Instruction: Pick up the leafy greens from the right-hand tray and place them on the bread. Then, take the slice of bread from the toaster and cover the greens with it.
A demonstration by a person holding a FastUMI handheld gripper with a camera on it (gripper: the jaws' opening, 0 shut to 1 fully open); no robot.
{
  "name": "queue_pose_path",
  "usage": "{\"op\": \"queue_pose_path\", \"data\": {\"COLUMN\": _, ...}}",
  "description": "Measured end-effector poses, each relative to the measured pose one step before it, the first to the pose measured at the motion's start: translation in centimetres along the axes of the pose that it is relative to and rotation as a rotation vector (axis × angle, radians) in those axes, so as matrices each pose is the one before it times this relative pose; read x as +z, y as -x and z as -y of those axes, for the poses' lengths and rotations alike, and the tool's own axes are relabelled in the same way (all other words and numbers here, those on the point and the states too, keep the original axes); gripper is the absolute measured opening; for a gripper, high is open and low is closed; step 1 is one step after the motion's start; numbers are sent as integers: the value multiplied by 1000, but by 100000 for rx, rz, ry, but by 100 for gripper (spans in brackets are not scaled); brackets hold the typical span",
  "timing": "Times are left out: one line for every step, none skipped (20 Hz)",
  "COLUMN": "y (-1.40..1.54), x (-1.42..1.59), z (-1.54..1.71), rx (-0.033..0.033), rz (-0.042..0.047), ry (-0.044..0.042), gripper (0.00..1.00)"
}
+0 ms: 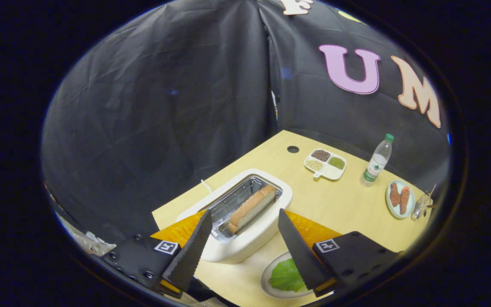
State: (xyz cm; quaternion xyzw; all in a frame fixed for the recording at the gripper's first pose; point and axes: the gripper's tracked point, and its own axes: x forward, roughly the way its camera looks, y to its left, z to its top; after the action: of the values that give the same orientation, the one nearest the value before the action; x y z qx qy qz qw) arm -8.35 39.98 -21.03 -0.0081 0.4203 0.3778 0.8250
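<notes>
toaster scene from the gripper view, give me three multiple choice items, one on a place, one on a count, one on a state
1. Where is the slice of bread?
A. in the slot of the toaster
B. on the plate of greens
C. beside the bottle

2. How many compartments of the divided tray hold grains or beans?
A. one
B. three
C. five

3. How do the fingers of the gripper stand?
A. shut on the bread
B. shut on the bottle
C. open, holding nothing

Answers:
1 A, the slice lies in the toaster's metal slot, just ahead of the fingers.
2 B, a dark fill, a green fill and a pale fill show, and the long compartment looks bare.
3 C, the fingers are spread wide with the toaster between them, and the leafy greens lie on a plate by one finger.
</notes>
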Motion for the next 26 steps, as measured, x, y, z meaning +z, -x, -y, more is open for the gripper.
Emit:
{"op": "queue_pose_path", "data": {"y": -533, "x": -39, "z": -186, "rx": 13, "rz": -543, "ry": -616, "gripper": 100}}
{"op": "queue_pose_path", "data": {"y": -685, "x": 101, "z": -50, "rx": -523, "rz": -590, "ry": -881, "gripper": 100}}
{"op": "queue_pose_path", "data": {"y": -434, "x": 22, "z": 48, "rx": -366, "rz": -474, "ry": -960, "gripper": 100}}
{"op": "queue_pose_path", "data": {"y": -486, "x": 93, "z": -68, "rx": -317, "rz": -376, "ry": -1046, "gripper": 99}}
{"op": "queue_pose_path", "data": {"y": -394, "x": 30, "z": 38, "rx": -539, "rz": -650, "ry": -640, "gripper": 99}}
{"op": "queue_pose_path", "data": {"y": -367, "x": 42, "z": 134, "rx": -888, "rz": -623, "ry": -687, "gripper": 95}}
{"op": "queue_pose_path", "data": {"y": -373, "x": -145, "z": 78, "rx": -750, "rz": -751, "ry": -637, "gripper": 90}}
{"op": "queue_pose_path", "data": {"y": -320, "x": -39, "z": 190, "rx": -221, "rz": -804, "ry": -698, "gripper": 86}}
{"op": "queue_pose_path", "data": {"y": -460, "x": -79, "z": 47, "rx": -101, "rz": -933, "ry": -1027, "gripper": 82}}
{"op": "queue_pose_path", "data": {"y": -296, "x": -91, "z": 38, "rx": -299, "rz": -906, "ry": -698, "gripper": 78}}
{"op": "queue_pose_path", "data": {"y": -310, "x": -89, "z": 162, "rx": -497, "rz": -643, "ry": -459, "gripper": 74}}
{"op": "queue_pose_path", "data": {"y": -111, "x": -19, "z": 40, "rx": -556, "rz": -749, "ry": -315, "gripper": 70}}
{"op": "queue_pose_path", "data": {"y": 20, "x": -226, "z": -66, "rx": -226, "rz": -828, "ry": -376, "gripper": 66}}
{"op": "queue_pose_path", "data": {"y": -260, "x": 24, "z": 30, "rx": 596, "rz": -231, "ry": -712, "gripper": 61}}
{"op": "queue_pose_path", "data": {"y": -145, "x": -65, "z": -169, "rx": 526, "rz": -398, "ry": -519, "gripper": 55}}
{"op": "queue_pose_path", "data": {"y": 199, "x": 20, "z": -285, "rx": 616, "rz": -312, "ry": -336, "gripper": 50}}
{"op": "queue_pose_path", "data": {"y": 110, "x": -69, "z": -1, "rx": -55, "rz": -645, "ry": -135, "gripper": 45}}
{"op": "queue_pose_path", "data": {"y": 2, "x": -3, "z": -177, "rx": 328, "rz": -485, "ry": -303, "gripper": 39}}
{"op": "queue_pose_path", "data": {"y": 69, "x": -139, "z": -125, "rx": 276, "rz": -910, "ry": -283, "gripper": 34}}
{"op": "queue_pose_path", "data": {"y": 0, "x": -89, "z": 68, "rx": -178, "rz": -788, "ry": 190, "gripper": 29}}
{"op": "queue_pose_path", "data": {"y": -374, "x": 188, "z": 390, "rx": -966, "rz": 848, "ry": -1100, "gripper": 23}}
{"op": "queue_pose_path", "data": {"y": 172, "x": -367, "z": -157, "rx": 1102, "rz": -1860, "ry": -690, "gripper": 18}}
{"op": "queue_pose_path", "data": {"y": 716, "x": 585, "z": 128, "rx": -1044, "rz": 1261, "ry": -701, "gripper": 13}}
{"op": "queue_pose_path", "data": {"y": 227, "x": -99, "z": -139, "rx": 1254, "rz": -321, "ry": -133, "gripper": 10}}
{"op": "queue_pose_path", "data": {"y": -319, "x": 28, "z": -43, "rx": -130, "rz": 668, "ry": 238, "gripper": 7}}
{"op": "queue_pose_path", "data": {"y": 203, "x": 205, "z": -114, "rx": 580, "rz": 288, "ry": 235, "gripper": 7}}
